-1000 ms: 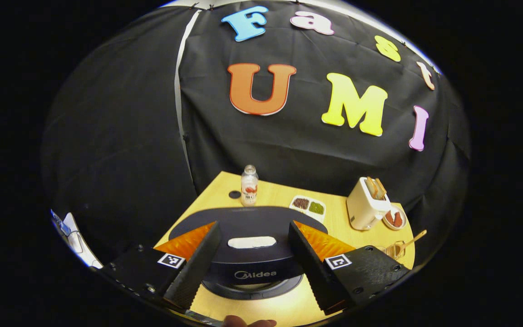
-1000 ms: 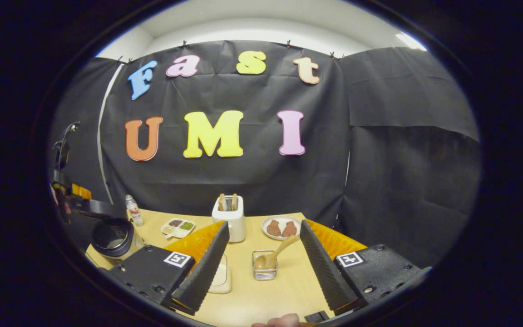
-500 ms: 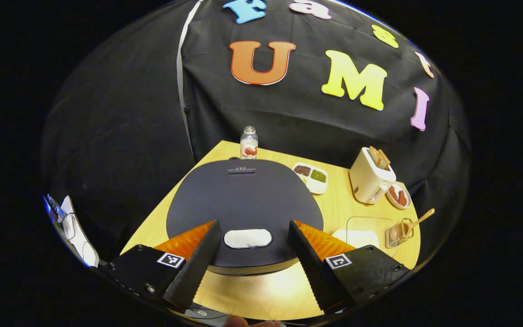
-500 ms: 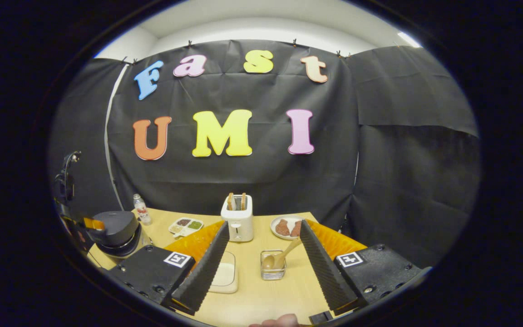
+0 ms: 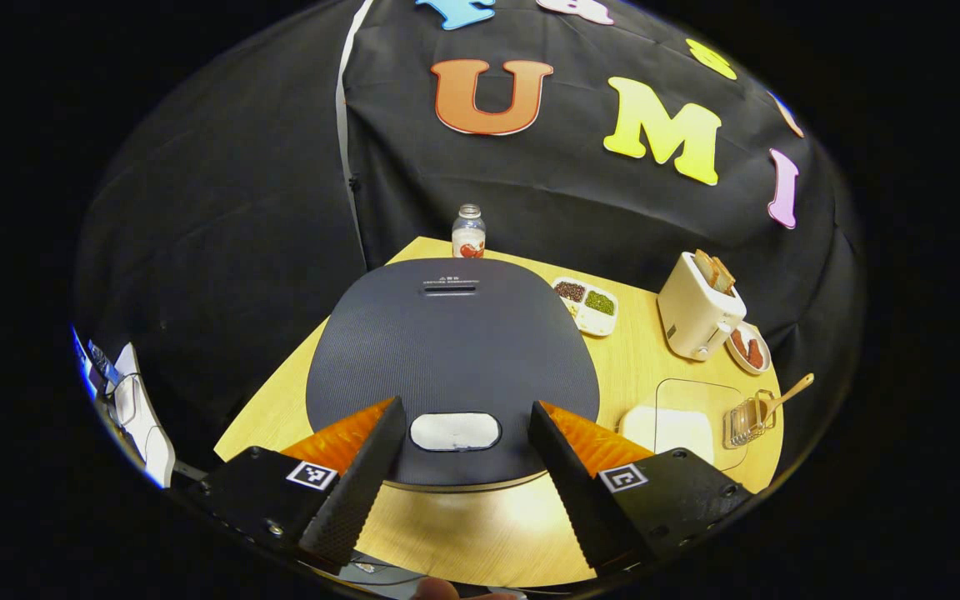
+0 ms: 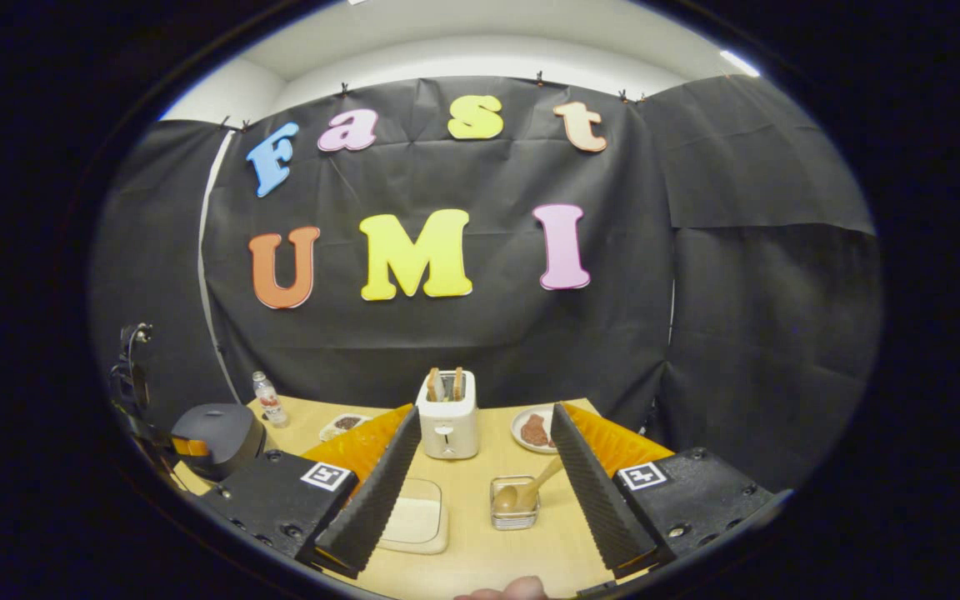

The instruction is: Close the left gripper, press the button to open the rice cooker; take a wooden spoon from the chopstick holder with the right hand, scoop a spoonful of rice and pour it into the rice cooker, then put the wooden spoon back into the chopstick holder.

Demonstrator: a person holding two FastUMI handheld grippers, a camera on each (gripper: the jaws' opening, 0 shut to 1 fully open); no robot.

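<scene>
Table [image 5: 480, 533]: light wood | walls: black cloth | 2 tools [image 5: 463, 417] [image 6: 484, 421]: spread, holding nothing

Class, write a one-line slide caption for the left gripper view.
Open tongs hover over the closed rice cooker, flanking its white button.

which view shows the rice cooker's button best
The left gripper view: the button lies close, between the open left gripper's fingers, on the closed rice cooker lid. In the right gripper view the rice cooker sits far off at the left; its button can't be made out.
</scene>
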